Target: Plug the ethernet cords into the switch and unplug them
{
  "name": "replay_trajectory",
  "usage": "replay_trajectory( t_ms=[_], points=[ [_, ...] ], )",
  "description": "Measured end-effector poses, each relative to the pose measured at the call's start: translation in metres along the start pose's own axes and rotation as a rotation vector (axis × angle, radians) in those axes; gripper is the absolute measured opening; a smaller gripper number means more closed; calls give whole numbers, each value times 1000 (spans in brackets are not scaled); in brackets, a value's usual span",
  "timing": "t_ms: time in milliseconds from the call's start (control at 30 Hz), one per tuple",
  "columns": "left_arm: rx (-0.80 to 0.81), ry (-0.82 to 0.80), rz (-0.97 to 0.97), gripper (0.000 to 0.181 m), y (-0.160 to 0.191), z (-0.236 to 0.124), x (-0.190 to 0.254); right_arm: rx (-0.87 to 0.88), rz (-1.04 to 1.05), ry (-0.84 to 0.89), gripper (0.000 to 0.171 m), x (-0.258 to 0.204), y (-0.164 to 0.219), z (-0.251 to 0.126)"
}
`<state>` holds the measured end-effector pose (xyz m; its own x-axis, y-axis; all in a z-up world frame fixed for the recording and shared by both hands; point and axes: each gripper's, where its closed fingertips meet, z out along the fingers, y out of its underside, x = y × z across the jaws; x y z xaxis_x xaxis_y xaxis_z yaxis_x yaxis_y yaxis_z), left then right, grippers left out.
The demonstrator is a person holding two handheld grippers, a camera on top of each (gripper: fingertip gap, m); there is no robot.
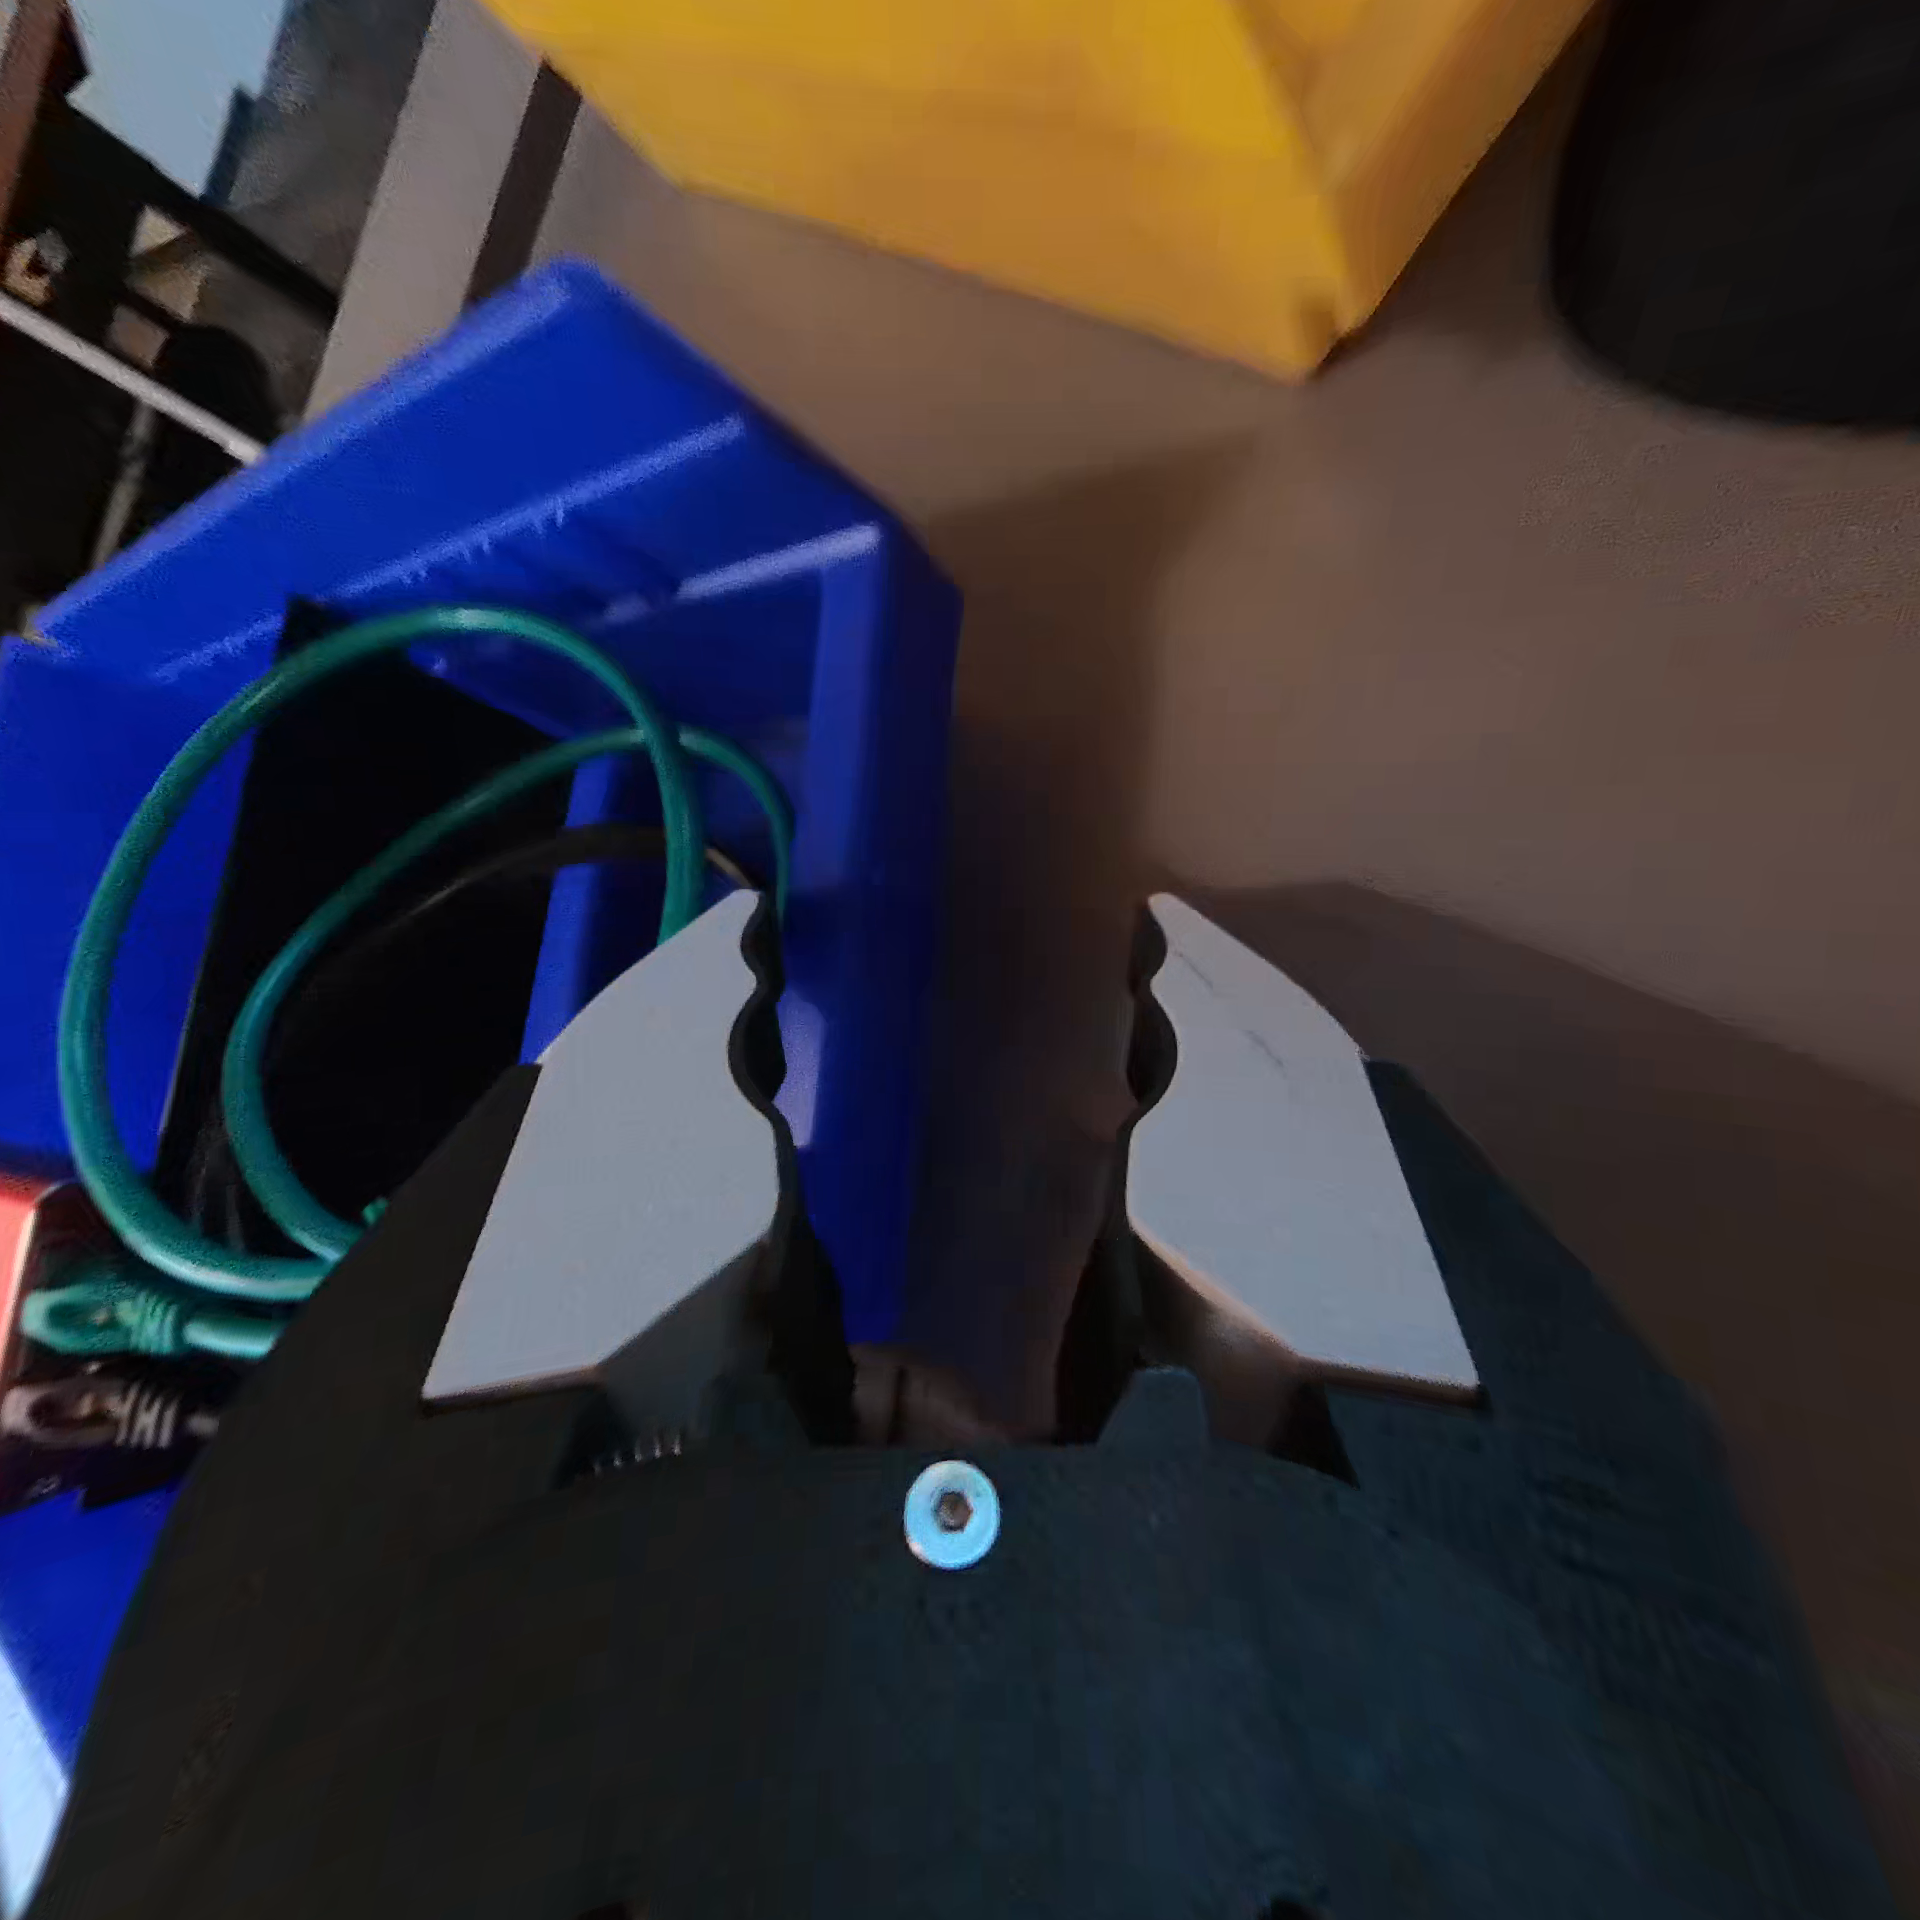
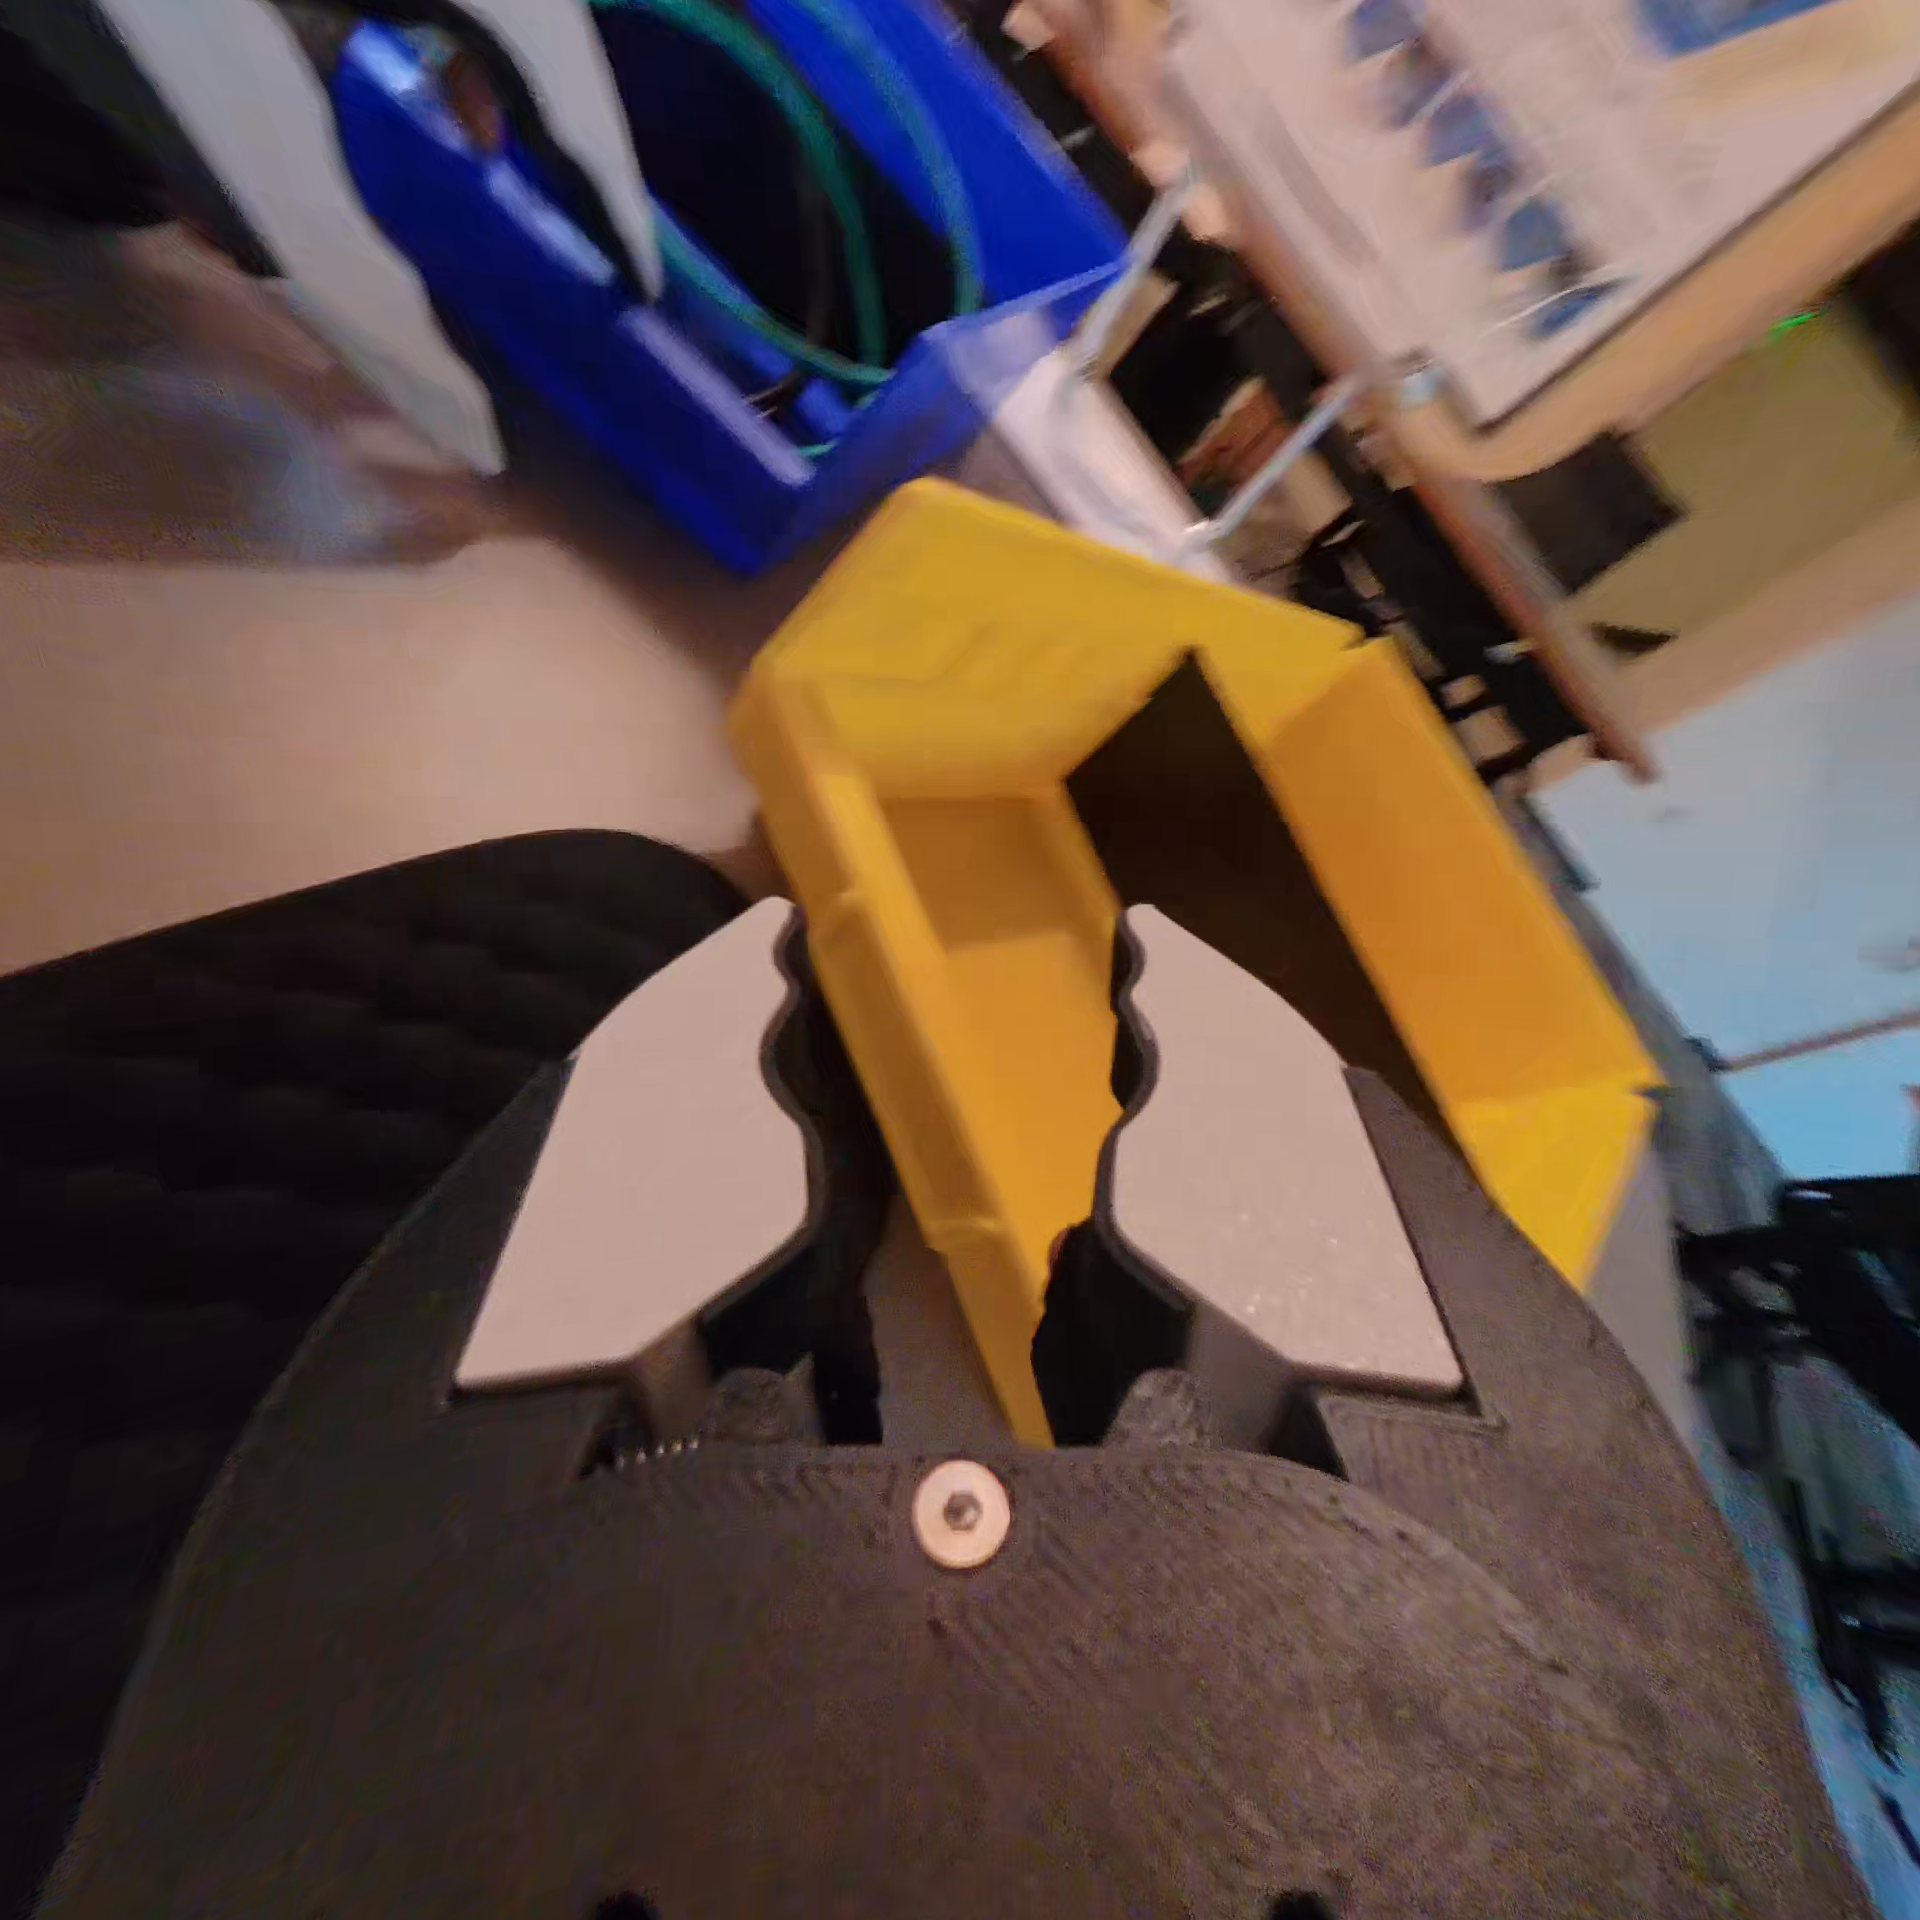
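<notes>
**Thin green cords wait coiled in the blue bin**

The green ethernet cords lie looped in the blue bin: light, springy, probably slippery. Better to grasp the stiff plug. Left gripper and right gripper have fingers apart, holding nothing.

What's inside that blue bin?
Inside the blue bin lie a looped green cable and a thinner black cable. The bin's bottom is dark, and the hand-held gripper covers part of it.
</notes>
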<state>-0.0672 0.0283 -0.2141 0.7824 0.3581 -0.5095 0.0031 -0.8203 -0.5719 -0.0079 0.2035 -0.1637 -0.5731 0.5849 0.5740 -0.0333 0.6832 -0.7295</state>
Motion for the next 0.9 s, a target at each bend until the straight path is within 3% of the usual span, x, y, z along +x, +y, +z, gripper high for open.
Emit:
replay_trajectory(
  t_ms=[133,333,433,733,900],
  points=[
    [-66,-91,56,33,13,3,-19,-188,-69,-9,56,-9,27,31],
    [-141,-63,35,34,45,-3,-38,-275,-122,35,36,-1,43,34],
    [-149,-53,7,35,71,-15,-52,-362,-127,143,37,19,64,23],
    [-187,-133,-43,36,158,-78,-75,-391,-34,191,38,36,90,-1],
    [-131,-132,12,34,202,-120,-74,-408,-29,193,38,40,101,-16]
  ],
)
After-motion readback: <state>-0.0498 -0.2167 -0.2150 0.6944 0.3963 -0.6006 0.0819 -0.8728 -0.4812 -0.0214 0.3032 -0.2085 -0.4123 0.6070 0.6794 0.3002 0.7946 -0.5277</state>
